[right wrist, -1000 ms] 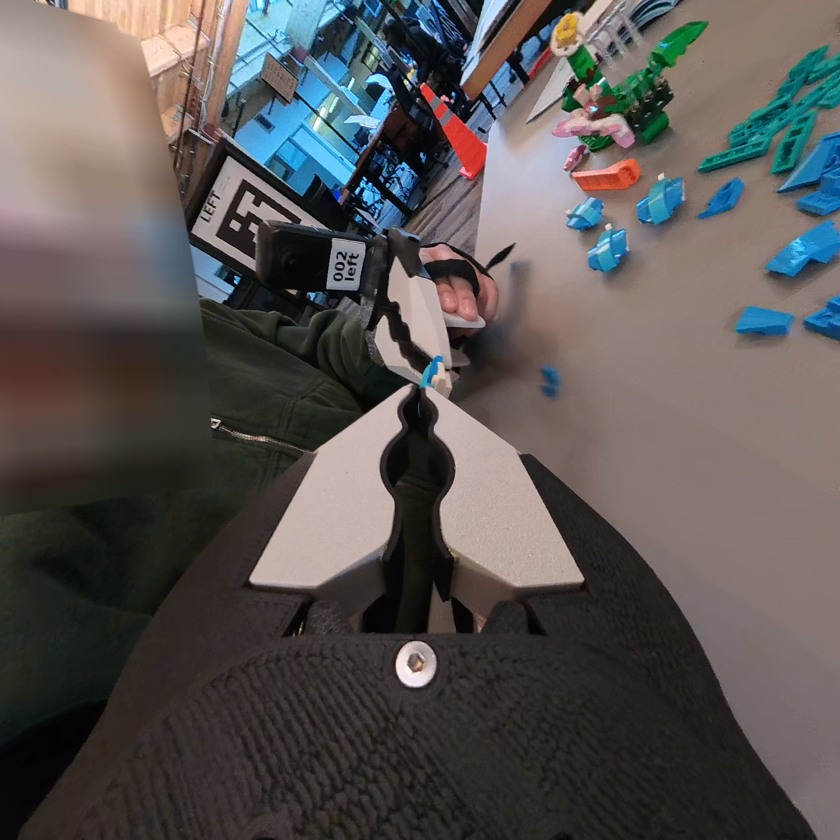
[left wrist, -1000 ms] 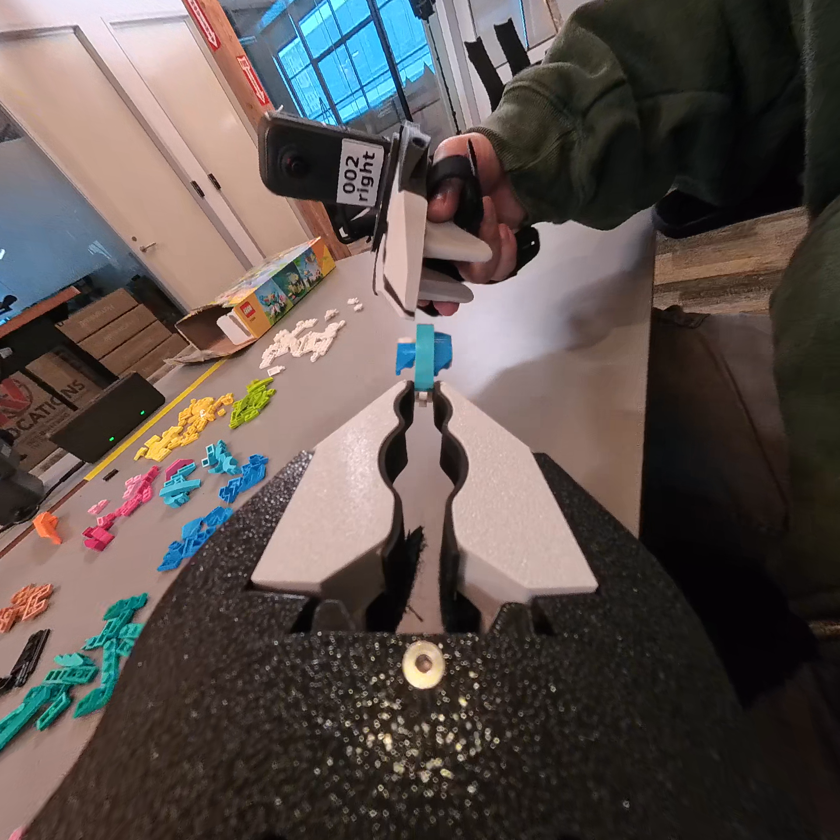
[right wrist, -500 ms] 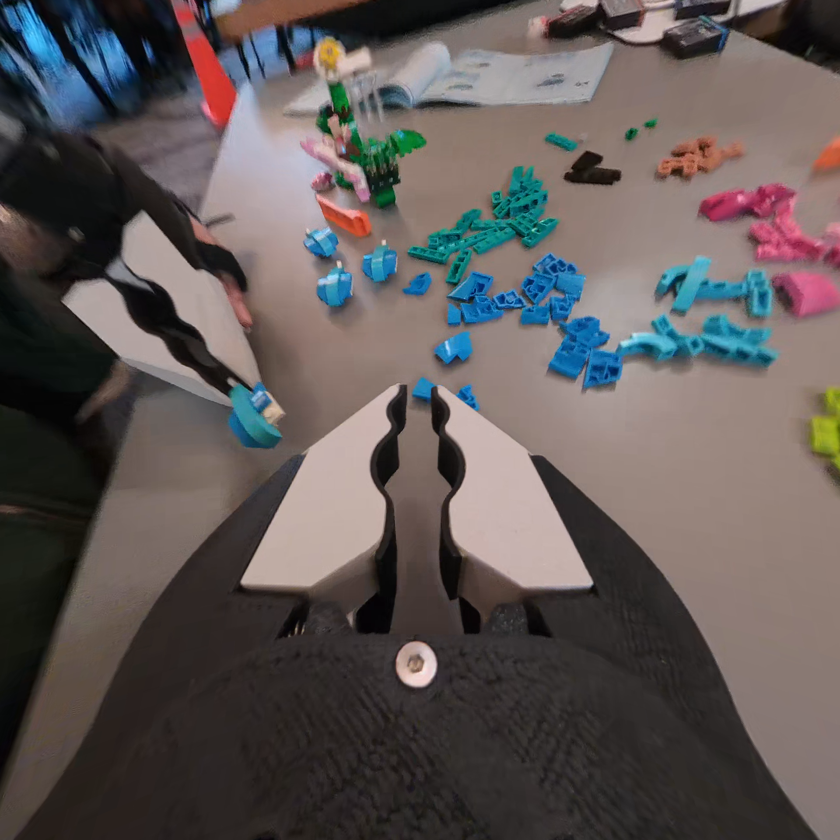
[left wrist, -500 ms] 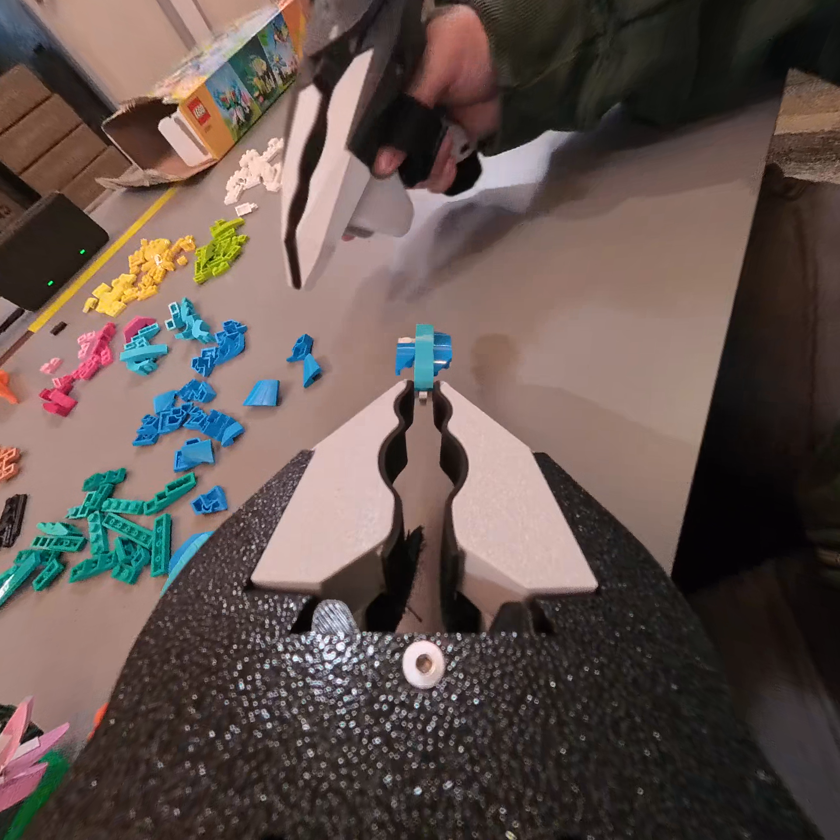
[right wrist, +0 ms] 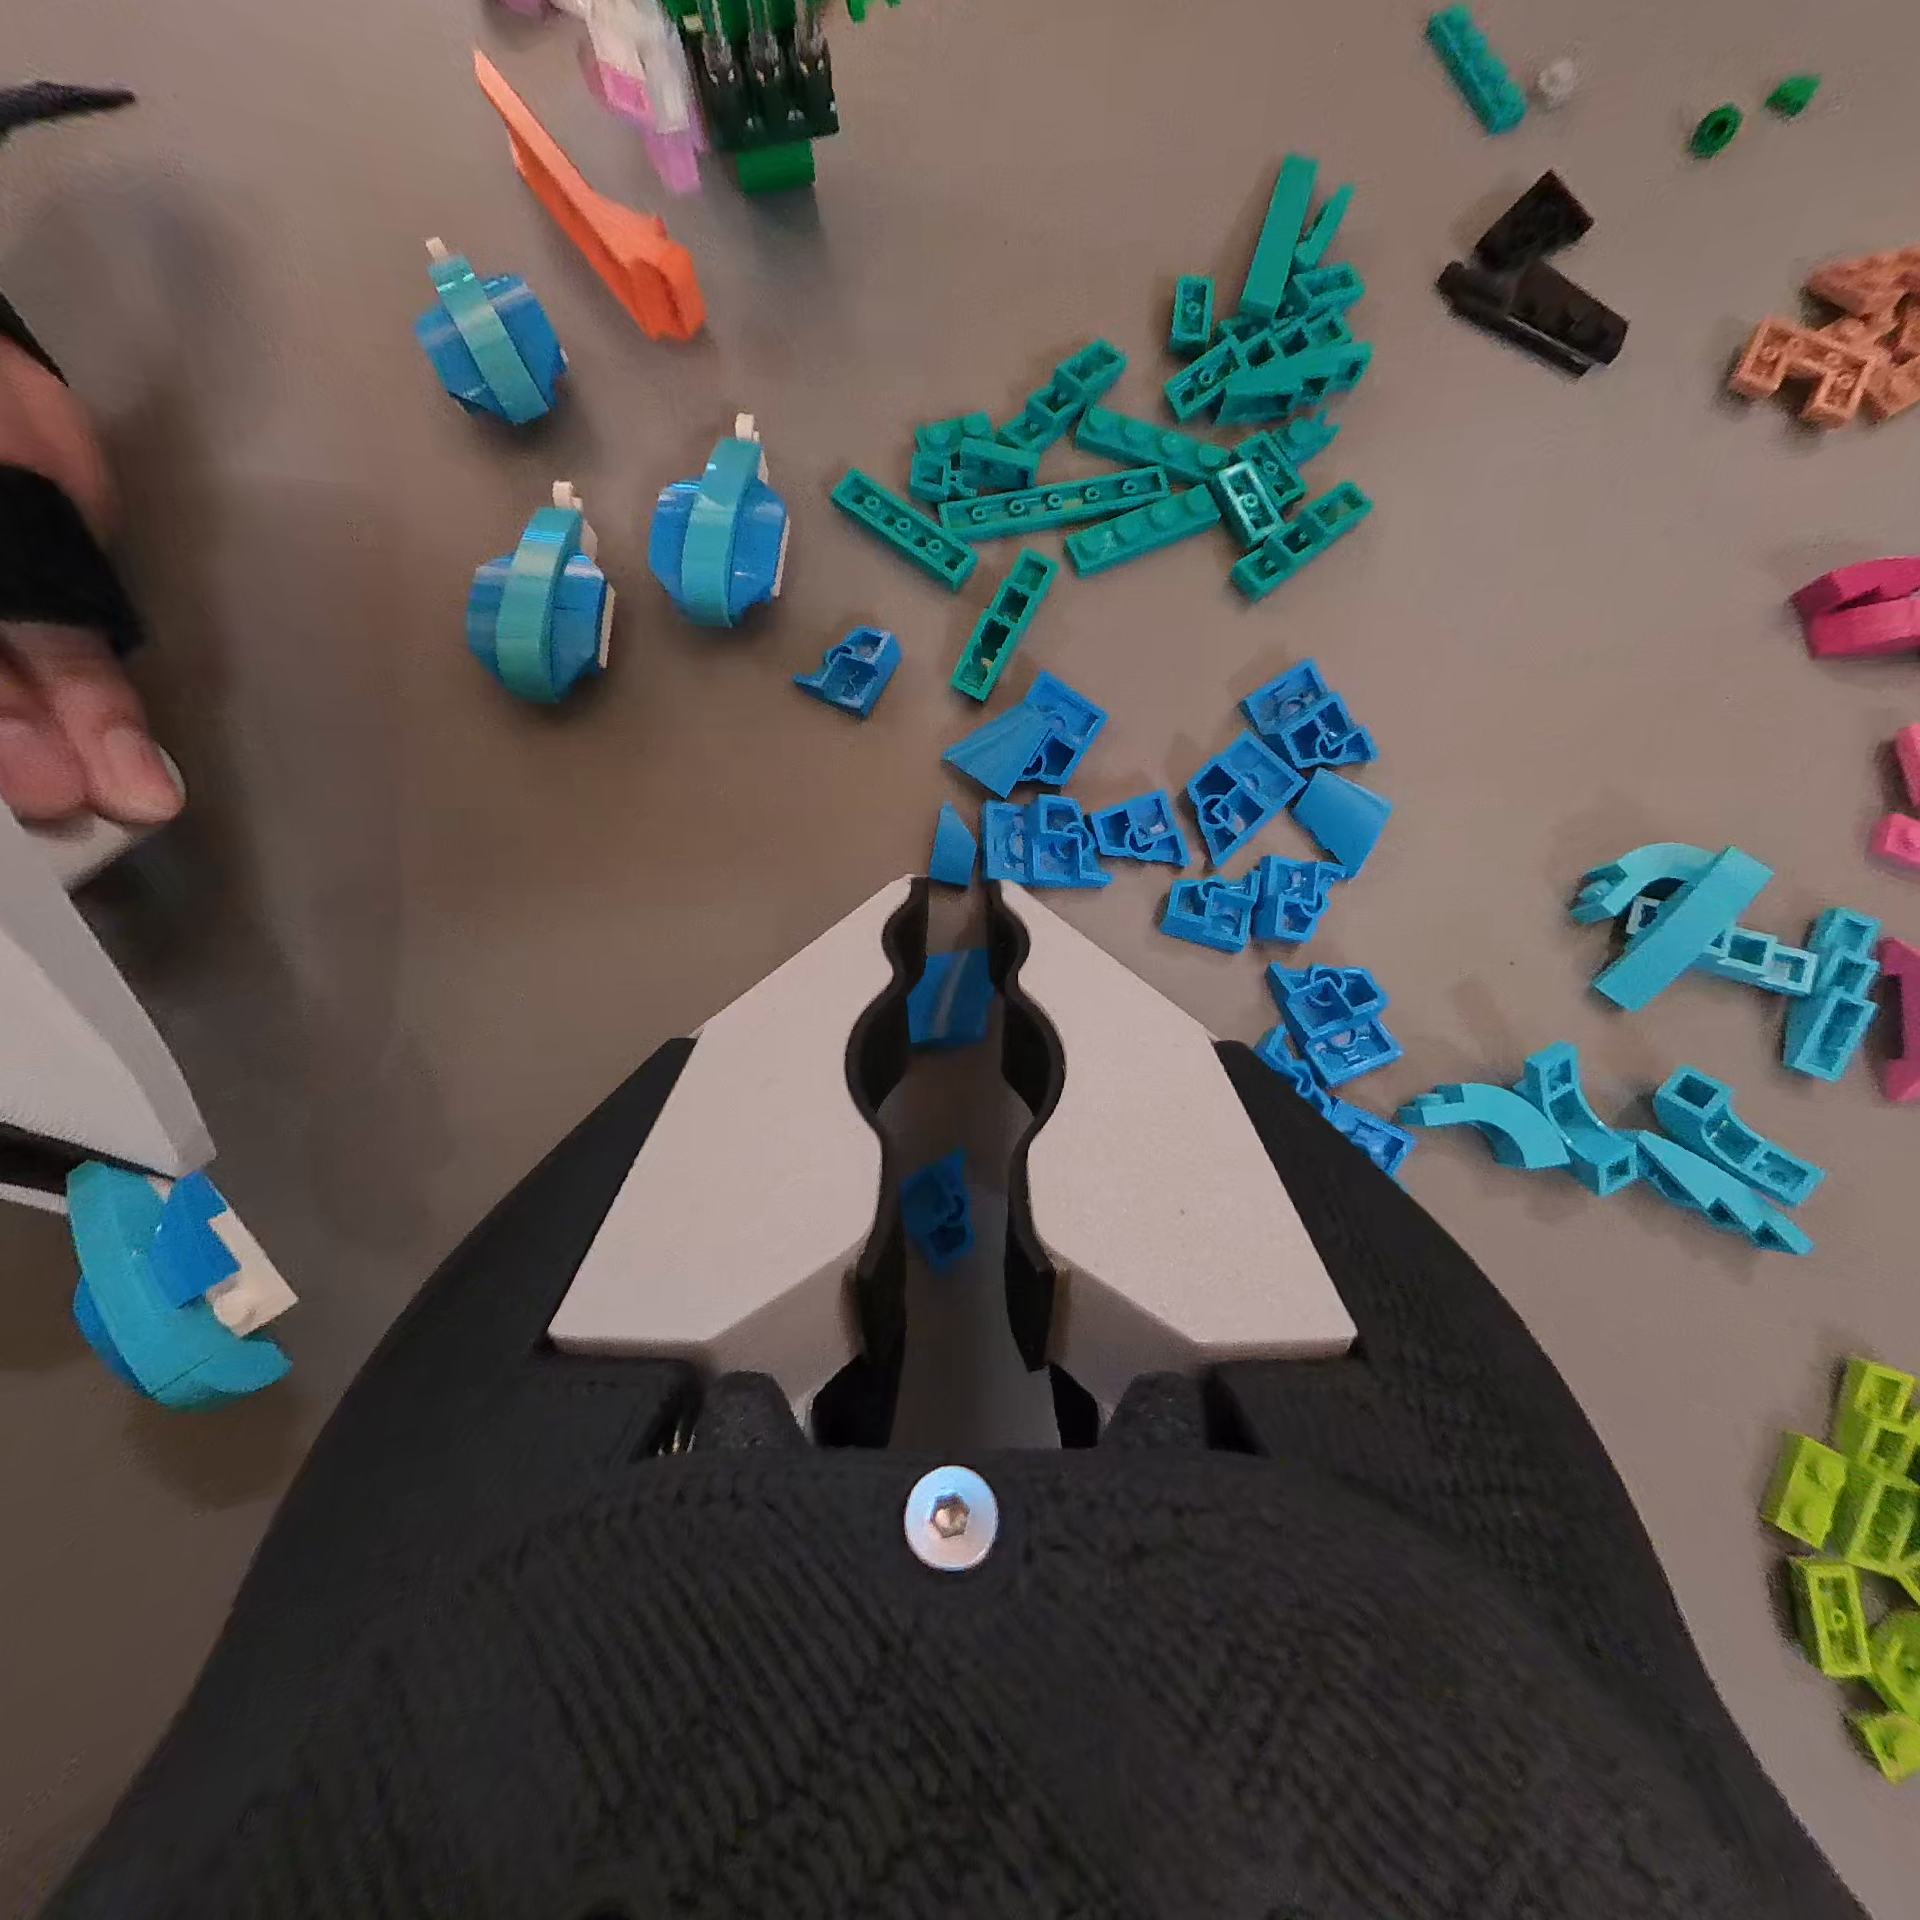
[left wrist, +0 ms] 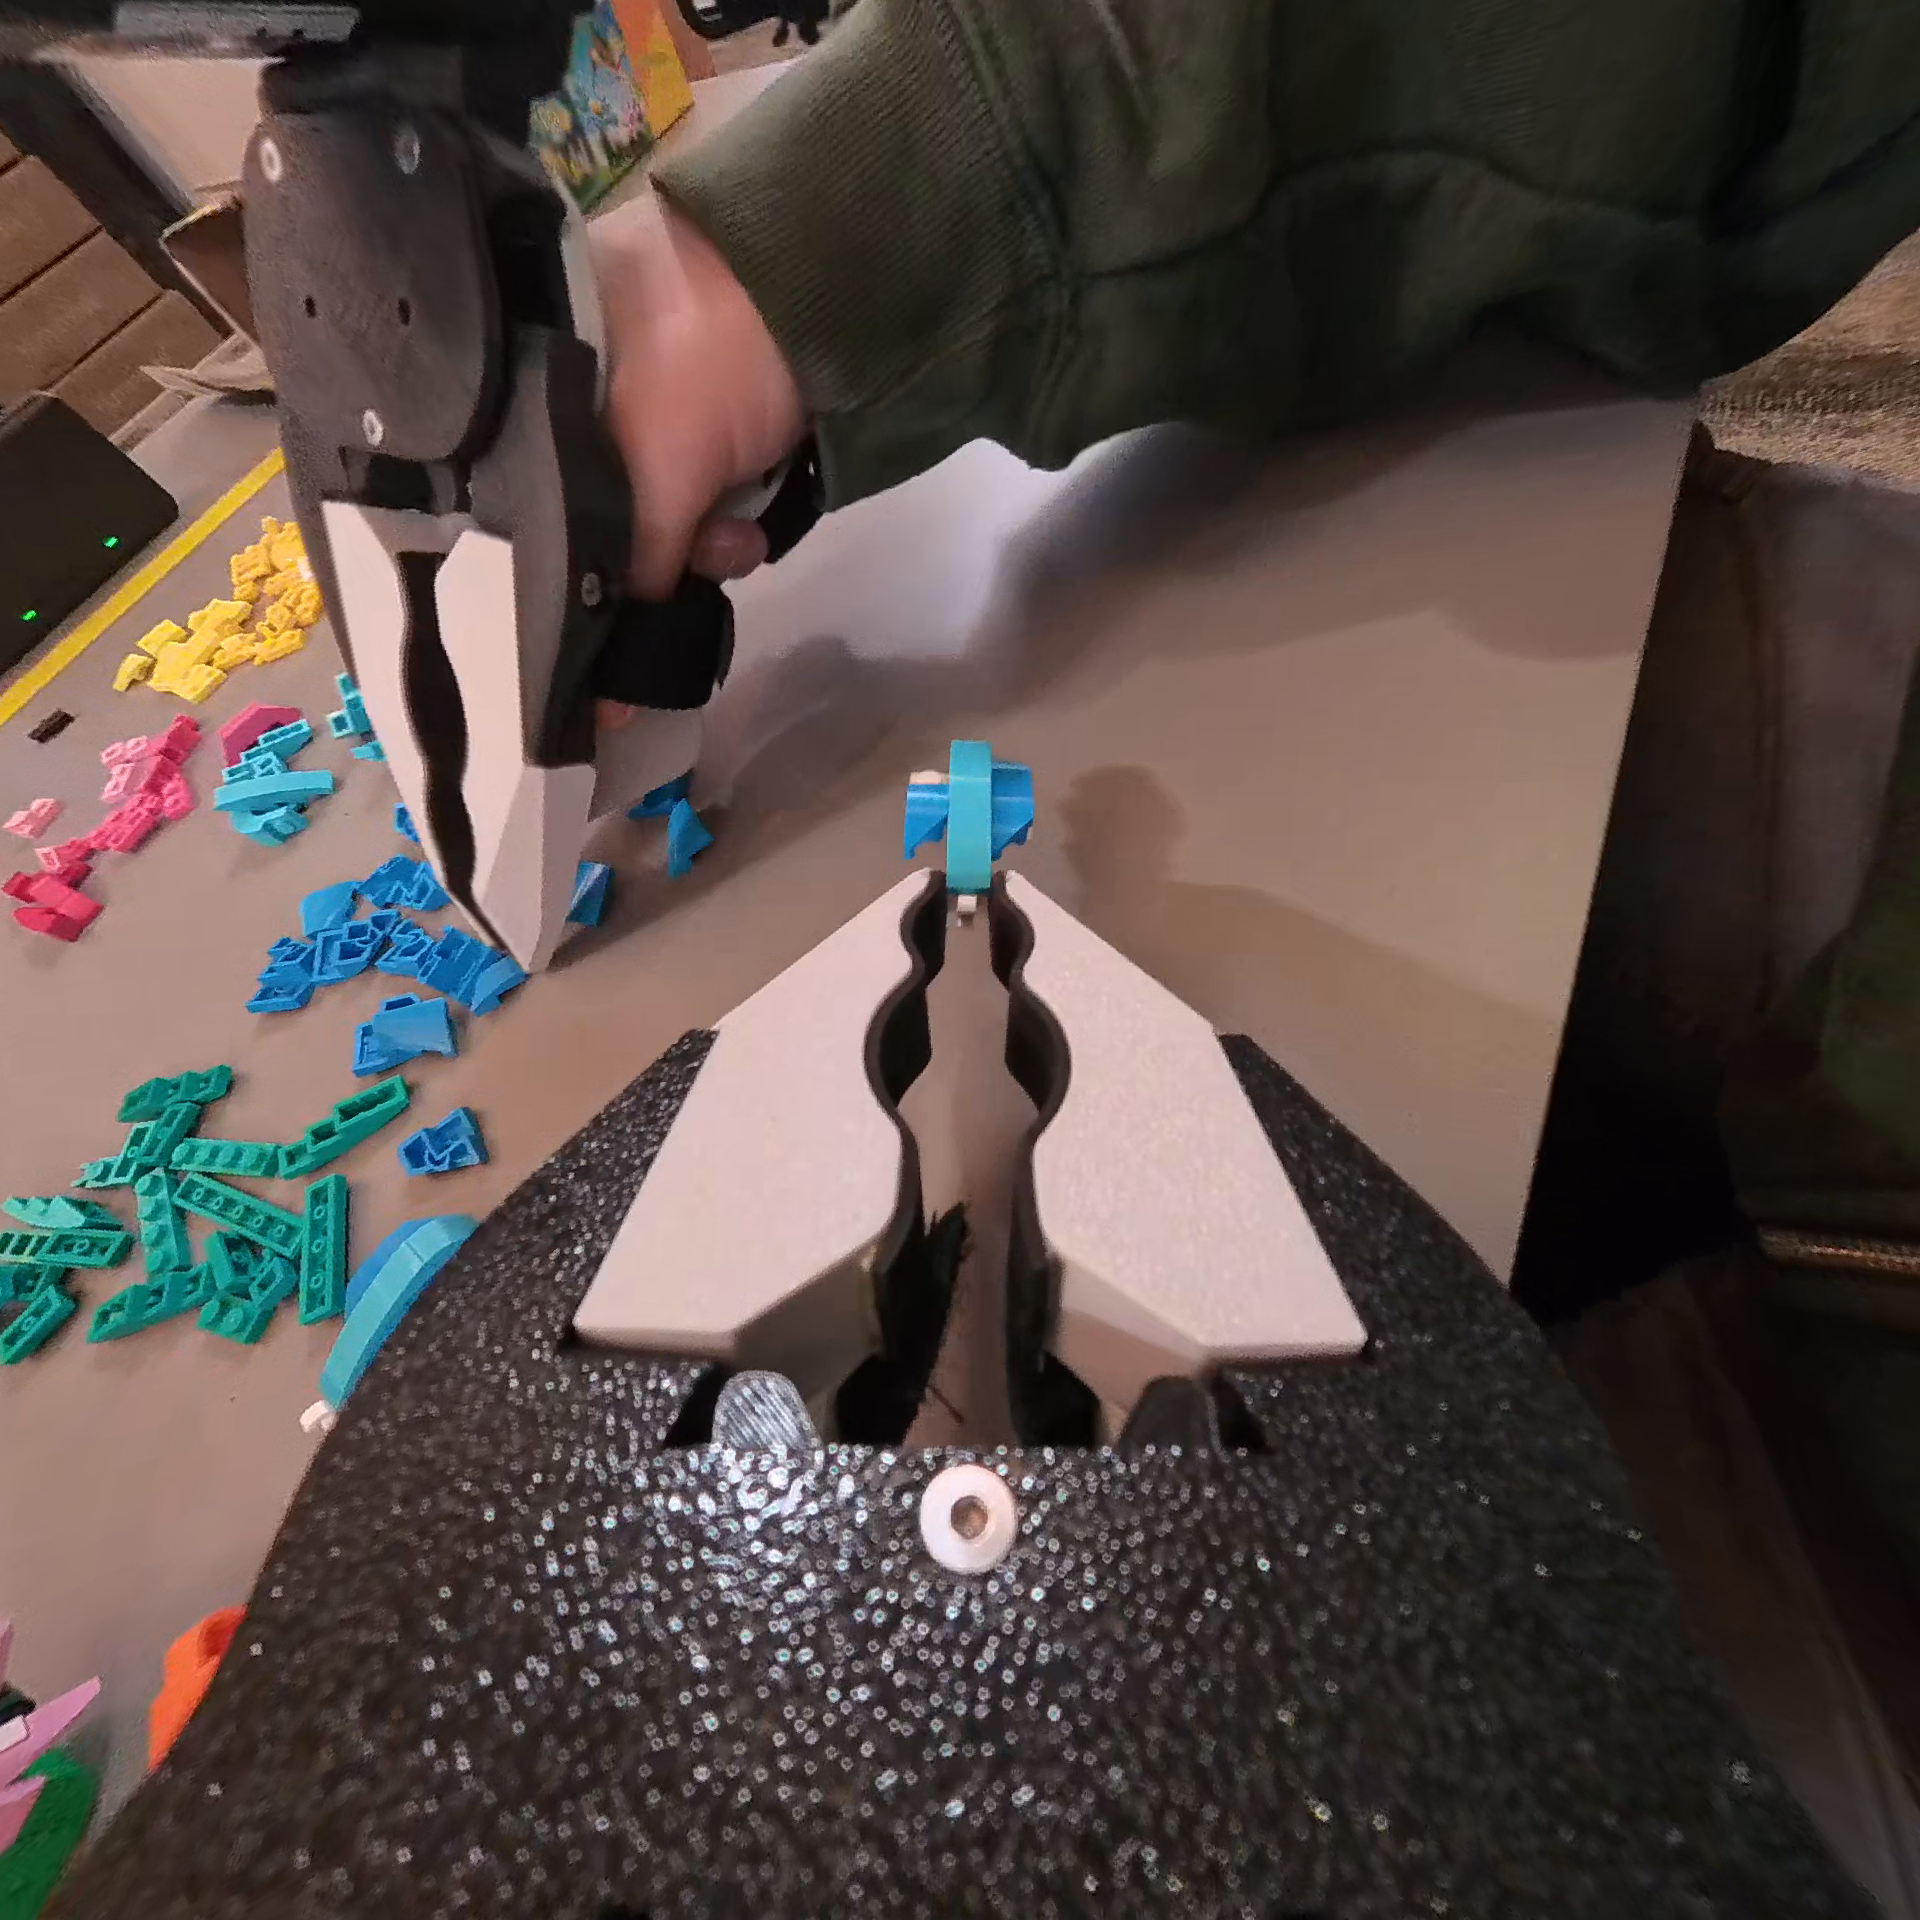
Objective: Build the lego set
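My left gripper (left wrist: 968,883) is shut on a small blue and turquoise lego assembly (left wrist: 966,816) and holds it above the grey table (left wrist: 1299,727). That assembly also shows at the lower left of the right wrist view (right wrist: 166,1288). My right gripper (right wrist: 951,883) points down at the pile of blue slope bricks (right wrist: 1247,821). Its jaws stand a narrow gap apart, with one blue slope brick (right wrist: 951,847) just beyond the tips. In the left wrist view the right gripper (left wrist: 520,935) has its tips at the blue pile (left wrist: 384,945). Three similar blue assemblies (right wrist: 717,540) lie on the table.
An orange brick separator (right wrist: 603,229) and a green flower build (right wrist: 764,114) lie beyond the assemblies. Sorted piles lie to the right: teal (right wrist: 1143,468), turquoise curved (right wrist: 1714,987), lime (right wrist: 1860,1538), pink (right wrist: 1860,618), black (right wrist: 1527,281). Yellow bricks (left wrist: 239,623) are farther off. The table edge (left wrist: 1600,935) is at my right. It is some 15 centimeters from my right tips to the orange brick separator (right wrist: 603,229).
My right gripper has left the held assembly, opened a little and come down to the blue pile. My left gripper has tipped down toward the table, still holding the assembly.
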Demonstrator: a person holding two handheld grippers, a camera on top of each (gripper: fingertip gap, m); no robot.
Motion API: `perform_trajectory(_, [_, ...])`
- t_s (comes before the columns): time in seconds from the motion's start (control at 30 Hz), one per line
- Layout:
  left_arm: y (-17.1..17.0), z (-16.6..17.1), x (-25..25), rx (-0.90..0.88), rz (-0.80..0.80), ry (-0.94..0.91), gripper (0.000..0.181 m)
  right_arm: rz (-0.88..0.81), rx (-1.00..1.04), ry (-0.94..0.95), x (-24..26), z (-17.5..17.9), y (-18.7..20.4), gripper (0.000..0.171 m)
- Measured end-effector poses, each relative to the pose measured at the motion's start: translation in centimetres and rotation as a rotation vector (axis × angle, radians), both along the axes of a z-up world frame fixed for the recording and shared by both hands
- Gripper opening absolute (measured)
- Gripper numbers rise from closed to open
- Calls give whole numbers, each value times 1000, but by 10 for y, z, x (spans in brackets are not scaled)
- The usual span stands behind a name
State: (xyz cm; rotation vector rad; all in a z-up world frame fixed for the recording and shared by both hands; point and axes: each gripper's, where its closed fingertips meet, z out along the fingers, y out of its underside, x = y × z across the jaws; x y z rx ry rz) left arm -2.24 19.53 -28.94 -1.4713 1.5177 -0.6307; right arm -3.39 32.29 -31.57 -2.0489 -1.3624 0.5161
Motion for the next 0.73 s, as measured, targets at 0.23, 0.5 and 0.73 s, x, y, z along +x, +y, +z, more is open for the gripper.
perform_trajectory(0.23, [2,2,-1,-18,0,-12,6,11,13,-49,-8,-1,4,1])
perform_trajectory(0.5, [1,-1,0,-20,-9,2,6,2,6,-12,-11,1,0,8])
perform_trajectory(0.73, [0,-1,0,-23,-13,7,6,-49,-13,3,-17,0,8,11])
